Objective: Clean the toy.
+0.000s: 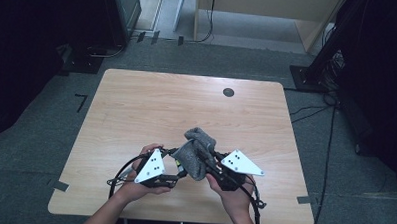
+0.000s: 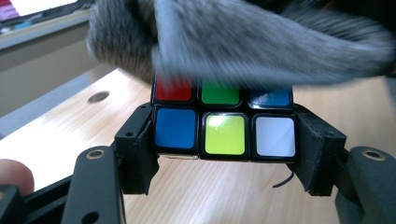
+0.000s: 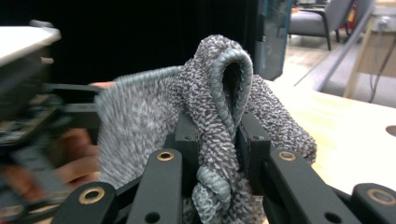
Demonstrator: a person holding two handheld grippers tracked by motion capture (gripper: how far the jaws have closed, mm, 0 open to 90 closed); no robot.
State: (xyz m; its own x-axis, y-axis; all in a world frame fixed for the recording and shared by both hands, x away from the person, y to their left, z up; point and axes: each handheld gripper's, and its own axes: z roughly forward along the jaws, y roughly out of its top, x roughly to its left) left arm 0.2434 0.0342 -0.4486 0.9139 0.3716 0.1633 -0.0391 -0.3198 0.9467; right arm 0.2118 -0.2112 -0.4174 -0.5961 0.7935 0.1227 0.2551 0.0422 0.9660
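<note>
Both tongs are closed on something, held just above the near edge of the tabletop [image 1: 136, 105]. Left tongs [image 2: 224, 154] clamp a Rubik's cube [image 2: 224, 130] from either side, the pads pressing on its outer columns so the blue, yellow-green and white squares of one row face the camera. That firm sideways grip seems meant to keep the cube steady while it is wiped. Right tongs [image 3: 217, 140] pinch a folded grey knitted cloth [image 3: 219, 107], their jaws drawn in tight on a thick fold of it, with a loop of its hem standing up above them. The rest of the cloth drapes over the top of the cube, covering part of the red, green and blue row in the left gripper view. From the high view, the left tongs [image 1: 177, 166] and the right tongs [image 1: 207, 165] meet close together under the cloth [image 1: 197, 149], which hides most of the cube there.
</note>
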